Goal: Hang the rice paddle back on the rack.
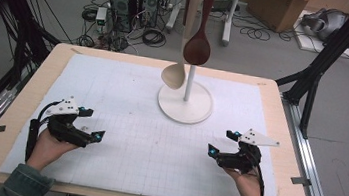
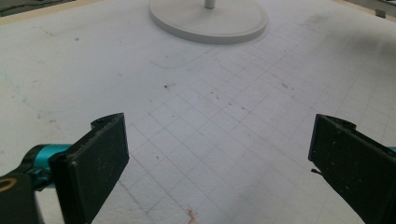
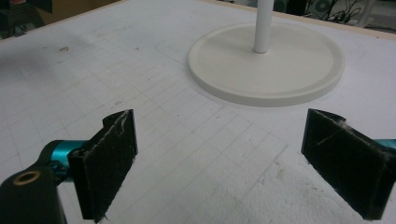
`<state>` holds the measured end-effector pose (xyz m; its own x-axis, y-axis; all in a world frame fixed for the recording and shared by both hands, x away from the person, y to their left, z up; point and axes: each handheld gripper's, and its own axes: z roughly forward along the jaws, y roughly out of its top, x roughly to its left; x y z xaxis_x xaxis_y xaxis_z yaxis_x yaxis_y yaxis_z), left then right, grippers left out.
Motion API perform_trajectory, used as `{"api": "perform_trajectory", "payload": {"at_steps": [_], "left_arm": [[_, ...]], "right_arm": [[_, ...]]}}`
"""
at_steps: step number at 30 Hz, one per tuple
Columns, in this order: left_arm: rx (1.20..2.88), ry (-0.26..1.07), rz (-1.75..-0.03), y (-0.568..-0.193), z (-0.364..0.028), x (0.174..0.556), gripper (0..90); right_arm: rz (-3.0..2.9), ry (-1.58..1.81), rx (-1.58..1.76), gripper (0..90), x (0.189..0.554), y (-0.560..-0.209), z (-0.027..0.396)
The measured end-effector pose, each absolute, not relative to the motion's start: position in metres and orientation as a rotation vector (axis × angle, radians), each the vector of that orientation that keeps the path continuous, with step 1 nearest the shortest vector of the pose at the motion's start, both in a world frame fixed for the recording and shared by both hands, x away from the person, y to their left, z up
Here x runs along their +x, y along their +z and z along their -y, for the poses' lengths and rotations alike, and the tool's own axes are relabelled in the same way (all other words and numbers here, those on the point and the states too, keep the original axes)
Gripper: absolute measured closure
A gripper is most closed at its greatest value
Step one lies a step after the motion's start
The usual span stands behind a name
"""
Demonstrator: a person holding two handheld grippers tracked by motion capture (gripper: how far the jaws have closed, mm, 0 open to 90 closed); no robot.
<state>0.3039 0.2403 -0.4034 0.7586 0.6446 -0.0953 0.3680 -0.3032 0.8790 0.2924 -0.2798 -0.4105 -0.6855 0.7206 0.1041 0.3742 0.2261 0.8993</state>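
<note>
A white stand (image 1: 184, 105) with a round base and thin pole rises at the mat's far middle. A dark brown wooden spoon (image 1: 198, 44) and a pale cream spoon (image 1: 174, 74) hang from its top, bowls down. My left gripper (image 1: 92, 124) rests low over the mat at the near left, open and holding nothing. My right gripper (image 1: 222, 143) sits at the near right, open as well. In the left gripper view its jaws stand wide apart around bare mat, with the stand's base (image 2: 208, 21) ahead. The right gripper view shows the base (image 3: 266, 63) and pole close ahead.
A white gridded mat (image 1: 142, 139) covers the wooden table (image 1: 25, 105). Black frame posts stand at both sides of the table. Beyond the far edge the floor holds computer towers (image 1: 133, 0), cables and a cardboard box (image 1: 280, 5).
</note>
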Motion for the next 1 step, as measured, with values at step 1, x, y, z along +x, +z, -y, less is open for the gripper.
{"api": "perform_trajectory", "payload": {"at_steps": [1], "left_arm": [[1.925,0.337,-0.771,-0.4034,-0.2403,0.3039,5.5]], "right_arm": [[-2.171,1.448,1.019,9.9,0.2924,-0.4112,0.2799]]}}
